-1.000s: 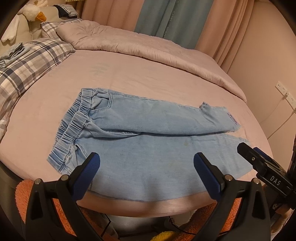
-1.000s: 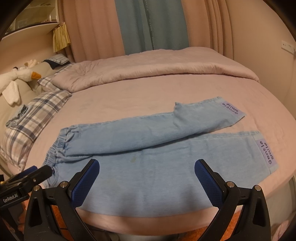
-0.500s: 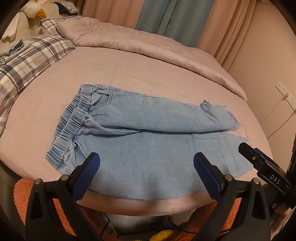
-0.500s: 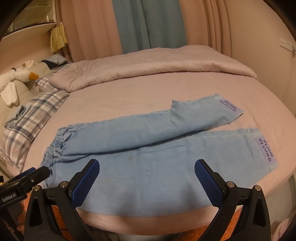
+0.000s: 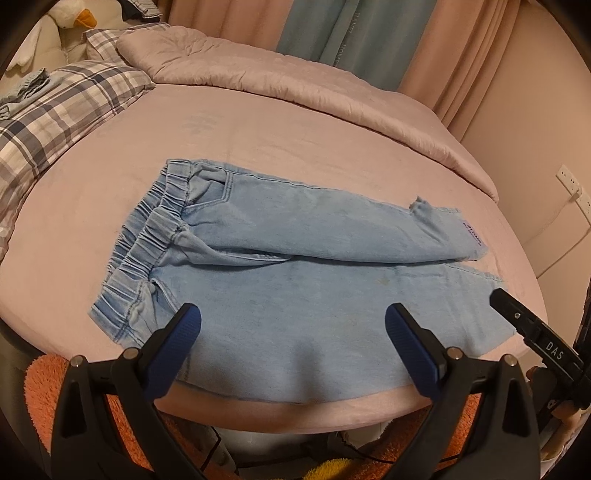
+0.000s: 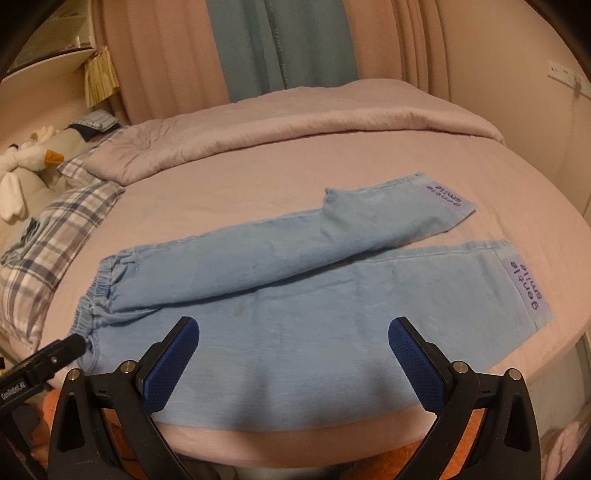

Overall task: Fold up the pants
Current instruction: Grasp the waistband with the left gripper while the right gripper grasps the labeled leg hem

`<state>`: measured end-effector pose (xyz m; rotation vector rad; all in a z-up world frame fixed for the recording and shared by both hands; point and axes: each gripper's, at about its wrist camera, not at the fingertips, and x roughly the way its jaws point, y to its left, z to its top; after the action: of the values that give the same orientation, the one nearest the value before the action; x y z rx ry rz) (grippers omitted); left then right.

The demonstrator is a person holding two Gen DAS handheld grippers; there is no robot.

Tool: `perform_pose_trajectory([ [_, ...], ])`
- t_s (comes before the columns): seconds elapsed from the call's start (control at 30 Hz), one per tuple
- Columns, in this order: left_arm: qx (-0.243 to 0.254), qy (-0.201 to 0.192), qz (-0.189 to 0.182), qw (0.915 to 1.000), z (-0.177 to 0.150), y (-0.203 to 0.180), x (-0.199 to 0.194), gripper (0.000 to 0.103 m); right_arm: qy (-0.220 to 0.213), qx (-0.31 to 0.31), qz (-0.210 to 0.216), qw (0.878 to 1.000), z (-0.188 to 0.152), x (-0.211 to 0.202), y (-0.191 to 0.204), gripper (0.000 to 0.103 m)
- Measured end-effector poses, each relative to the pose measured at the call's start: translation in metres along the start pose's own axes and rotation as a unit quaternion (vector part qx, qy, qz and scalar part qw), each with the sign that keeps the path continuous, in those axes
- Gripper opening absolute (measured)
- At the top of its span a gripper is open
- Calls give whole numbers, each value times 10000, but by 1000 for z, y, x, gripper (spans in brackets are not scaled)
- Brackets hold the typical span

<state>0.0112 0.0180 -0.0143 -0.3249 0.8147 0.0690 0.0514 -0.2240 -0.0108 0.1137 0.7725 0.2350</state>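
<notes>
Light blue denim pants (image 5: pixel 295 266) lie flat on the pink bed, elastic waistband to the left, legs to the right, the far leg angled over the near one. They also show in the right wrist view (image 6: pixel 314 295), with purple hem labels at the right. My left gripper (image 5: pixel 291 336) is open and empty, hovering above the near leg by the bed's front edge. My right gripper (image 6: pixel 293 347) is open and empty over the same near leg. The right gripper's body (image 5: pixel 535 332) shows at the right of the left wrist view.
A folded pink duvet (image 5: pixel 295 85) lies across the far side of the bed. Plaid pillows (image 5: pixel 62 110) and a plush goose (image 5: pixel 70 14) are at the far left. Curtains (image 6: pixel 277 48) hang behind. An orange rug (image 5: pixel 48 384) lies below the bed's front edge.
Both grippers have crept slightly forward and higher over the pants. The pants have not moved and both grippers stay open.
</notes>
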Motion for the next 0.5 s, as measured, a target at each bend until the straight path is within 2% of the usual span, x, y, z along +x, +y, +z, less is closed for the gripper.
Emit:
perform_pose_trajectory([
  [0.1,-137,11,168,9998,5,17,6,95,9,124,-33,9999,1,2,-9,102],
  [0.23,-496,98,577,9970,12,53,15,82,57,606,-234,9979,3,6,-48,102],
  [0.3,-715,181,785,9942,12,75,23,79,45,935,-461,9945,2,4,-75,97],
  [0.33,-810,232,844,9929,12,82,27,73,43,1122,-559,9921,1,4,-90,94],
  [0.4,-1094,417,1022,9878,10,106,38,72,86,1616,-755,9839,-2,5,-129,87],
  [0.47,-1327,549,1092,9836,6,122,50,71,186,2098,-929,9731,-8,8,-165,72],
  [0.5,-1400,671,1123,9815,4,127,53,71,257,2366,-1027,9658,-11,11,-185,69],
])
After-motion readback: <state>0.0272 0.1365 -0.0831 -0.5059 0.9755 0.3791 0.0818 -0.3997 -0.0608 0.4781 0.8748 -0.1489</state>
